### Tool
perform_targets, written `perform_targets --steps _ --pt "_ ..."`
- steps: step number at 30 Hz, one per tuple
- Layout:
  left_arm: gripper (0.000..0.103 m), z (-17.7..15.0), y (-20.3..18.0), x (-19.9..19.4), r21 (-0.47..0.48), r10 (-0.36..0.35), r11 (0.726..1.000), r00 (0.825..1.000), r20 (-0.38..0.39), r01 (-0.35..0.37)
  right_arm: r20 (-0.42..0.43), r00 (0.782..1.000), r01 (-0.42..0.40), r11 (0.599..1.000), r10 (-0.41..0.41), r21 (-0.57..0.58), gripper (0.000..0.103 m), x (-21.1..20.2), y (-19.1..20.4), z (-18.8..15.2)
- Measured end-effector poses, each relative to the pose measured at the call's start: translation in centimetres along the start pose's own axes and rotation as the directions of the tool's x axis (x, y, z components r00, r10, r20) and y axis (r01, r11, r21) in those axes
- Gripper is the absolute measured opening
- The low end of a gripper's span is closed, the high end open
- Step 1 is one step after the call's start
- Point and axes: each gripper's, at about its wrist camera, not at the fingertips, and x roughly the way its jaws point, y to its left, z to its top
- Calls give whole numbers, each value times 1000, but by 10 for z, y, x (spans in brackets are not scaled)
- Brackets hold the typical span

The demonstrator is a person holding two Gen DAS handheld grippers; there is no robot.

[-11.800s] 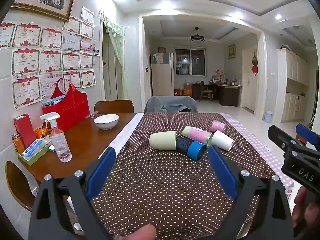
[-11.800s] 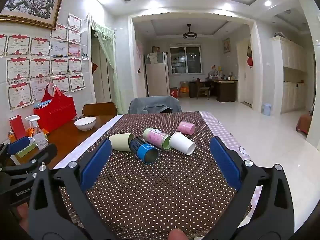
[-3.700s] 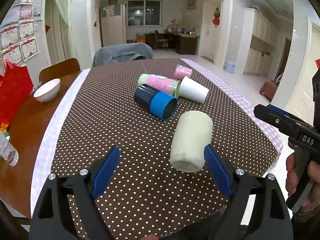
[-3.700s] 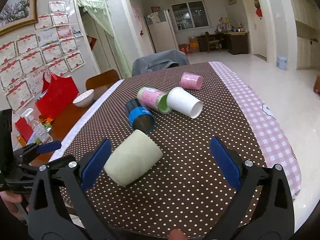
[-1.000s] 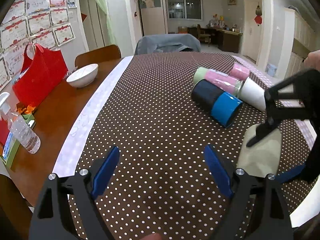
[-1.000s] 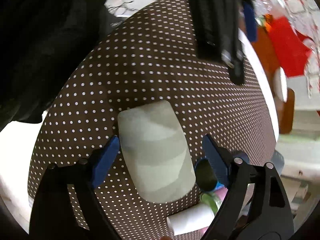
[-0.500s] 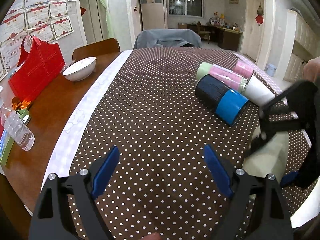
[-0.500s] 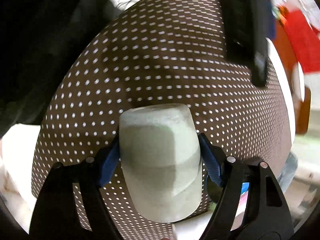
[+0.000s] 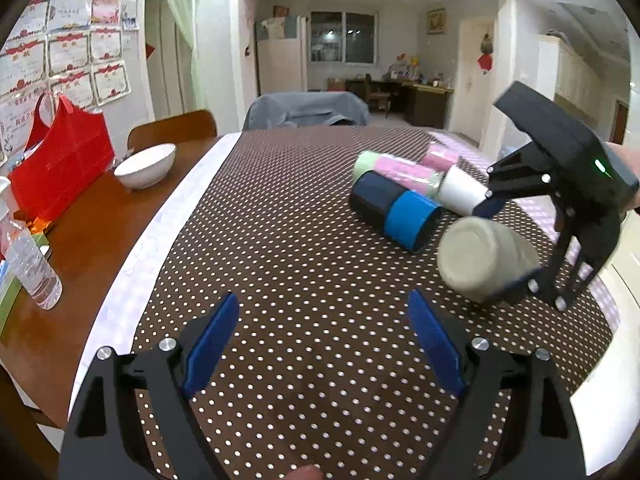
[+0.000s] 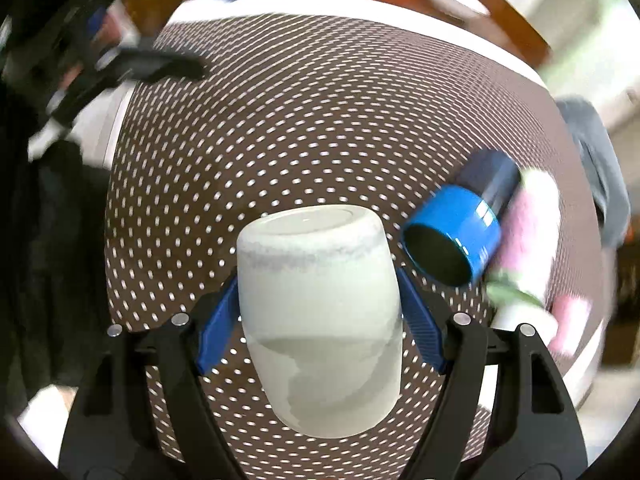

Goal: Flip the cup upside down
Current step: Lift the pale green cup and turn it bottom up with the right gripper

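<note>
Right tool (image 10: 318,312): clamped on the pale green cup (image 10: 320,316), one blue pad pressed against each side.
Pale green cup: held tilted above the near right part of the dotted surface (image 9: 300,280), base turned toward the left wrist view; contact with the cloth cannot be told.
Left tool (image 9: 322,344): pads held wide apart, nothing between them, low over the near edge.
Blue cup (image 9: 396,210): lying on its side just beyond the held cup.
White cup (image 9: 460,194): lying on its side behind the blue cup.
</note>
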Motion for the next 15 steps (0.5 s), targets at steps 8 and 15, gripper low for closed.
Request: perform_targets --steps 8,15 --pt "85 -8 -15 -20 23 -39 999 998 51 38 148 987 6 937 -61 348 74 -23 -17 -26" --pt "85 -15 -24 -42 40 -41 999 994 102 37 290 943 -22 839 -163 543 74 -43 -5 -45"
